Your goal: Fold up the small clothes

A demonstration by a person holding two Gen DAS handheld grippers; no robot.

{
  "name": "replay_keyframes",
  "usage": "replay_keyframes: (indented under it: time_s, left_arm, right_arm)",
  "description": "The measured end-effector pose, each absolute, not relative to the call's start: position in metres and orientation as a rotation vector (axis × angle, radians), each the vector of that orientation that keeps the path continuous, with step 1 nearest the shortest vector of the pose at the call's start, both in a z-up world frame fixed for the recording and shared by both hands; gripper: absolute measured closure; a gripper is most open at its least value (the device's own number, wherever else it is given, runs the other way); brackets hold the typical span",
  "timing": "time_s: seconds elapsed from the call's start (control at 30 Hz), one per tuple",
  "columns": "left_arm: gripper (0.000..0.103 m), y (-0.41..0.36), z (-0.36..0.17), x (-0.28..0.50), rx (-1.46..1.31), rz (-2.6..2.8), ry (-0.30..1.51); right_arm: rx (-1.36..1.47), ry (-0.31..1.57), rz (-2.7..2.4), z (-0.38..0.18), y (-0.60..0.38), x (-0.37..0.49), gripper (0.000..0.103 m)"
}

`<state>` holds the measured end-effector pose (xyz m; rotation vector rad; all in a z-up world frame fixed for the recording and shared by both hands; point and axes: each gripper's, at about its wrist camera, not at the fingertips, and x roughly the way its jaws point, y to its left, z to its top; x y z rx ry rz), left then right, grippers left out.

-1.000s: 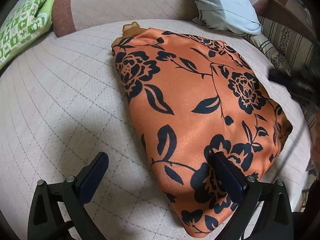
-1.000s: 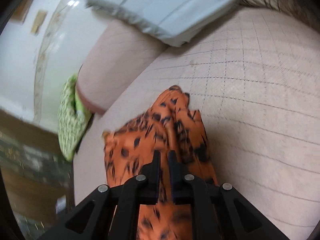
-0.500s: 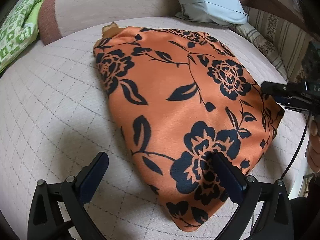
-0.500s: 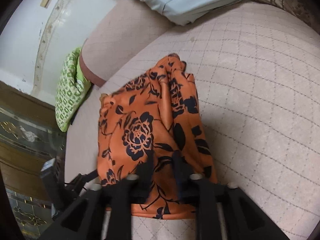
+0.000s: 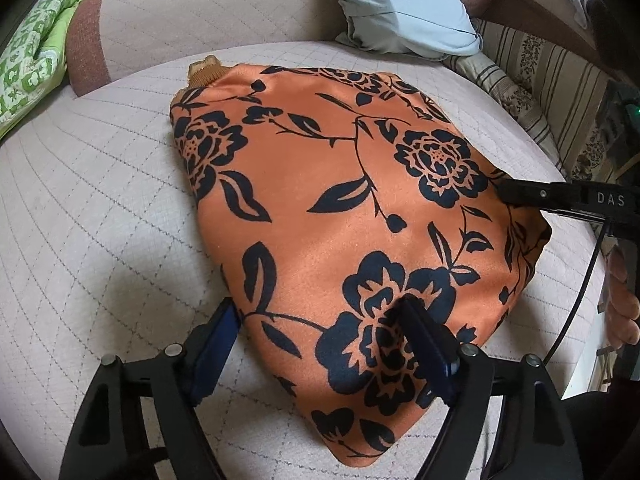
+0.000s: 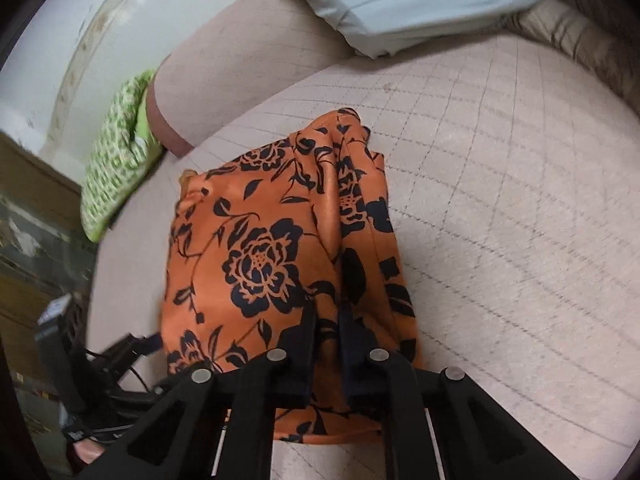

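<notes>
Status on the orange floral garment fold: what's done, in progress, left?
Done: the orange floral garment lies folded into a compact stack on the quilted sofa seat. In hand: the right gripper is shut on its right edge; the left gripper, jaws just been closing, straddles the near left corner, open, nothing pinched. Left: likely one more fold or tidy-up, then release.
</notes>
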<state>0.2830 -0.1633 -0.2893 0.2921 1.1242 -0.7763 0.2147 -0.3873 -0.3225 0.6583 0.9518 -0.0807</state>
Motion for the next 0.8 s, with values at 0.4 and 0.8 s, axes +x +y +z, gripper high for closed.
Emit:
replay_keyframes:
  time_s: [0.4,0.8]
  left_arm:
    - [0.02,-0.145,-0.295,0.306,0.192,-0.782,1.202]
    - [0.011,-0.123,-0.307,0.344,-0.073,-0.777,1.325]
  right_arm:
    - [0.742,0.98,-0.062,-0.327,-0.401,0.211,0.093]
    - [0.998,0.788,-0.034,-0.336,-0.453,0.19,0.02]
